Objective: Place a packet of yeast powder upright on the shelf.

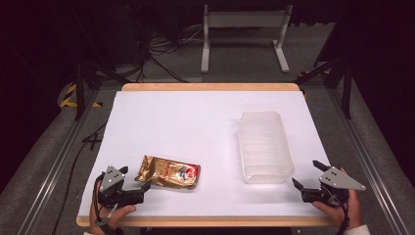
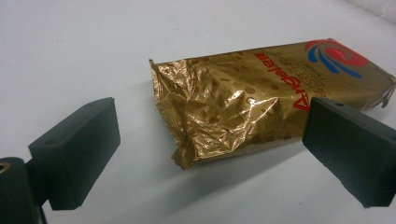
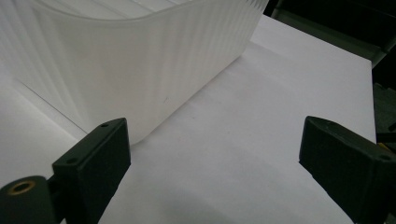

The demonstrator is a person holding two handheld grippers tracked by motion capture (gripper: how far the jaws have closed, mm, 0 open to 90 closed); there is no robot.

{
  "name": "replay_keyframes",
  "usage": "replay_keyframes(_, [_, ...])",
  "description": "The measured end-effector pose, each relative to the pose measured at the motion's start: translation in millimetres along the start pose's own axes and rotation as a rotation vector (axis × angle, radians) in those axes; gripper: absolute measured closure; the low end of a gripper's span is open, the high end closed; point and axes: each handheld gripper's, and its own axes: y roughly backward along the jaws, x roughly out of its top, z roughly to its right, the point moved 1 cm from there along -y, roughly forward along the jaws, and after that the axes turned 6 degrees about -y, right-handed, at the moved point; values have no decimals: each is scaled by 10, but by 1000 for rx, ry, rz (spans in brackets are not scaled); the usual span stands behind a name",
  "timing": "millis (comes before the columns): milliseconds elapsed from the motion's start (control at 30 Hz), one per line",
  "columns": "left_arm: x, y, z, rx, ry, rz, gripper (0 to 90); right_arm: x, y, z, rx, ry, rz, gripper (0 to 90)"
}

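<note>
Where it lies flat, the crinkled gold foil pouch (image 2: 261,100) gleams.

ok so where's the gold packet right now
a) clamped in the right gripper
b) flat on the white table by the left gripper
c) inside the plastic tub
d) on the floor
b: the gold packet lies flat on the white table, just ahead of the open left gripper, apart from the plastic tub.
</note>
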Motion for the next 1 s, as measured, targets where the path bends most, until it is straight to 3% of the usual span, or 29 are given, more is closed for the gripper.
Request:
replay_keyframes(100, [-25,-41,-20,-18,-27,-27,47,2,11,5,-2,2,6,95])
replay_keyframes(300, [-24,-61,-17,-24,-30,-35,48,2,16,4,-2,3,8,95])
replay_keyframes(800, [-29,-78,-18,-36,-17,-37,58,10,28,-5,-3,7,14,95])
replay_keyframes(900, [-19,-59,-9,-24,-17,-14,70,12,25,-3,-5,4,15,95])
replay_keyframes(1000, [-45,-70,-32,-29,-3,-32,73,23,12,-8,-5,8,15,95])
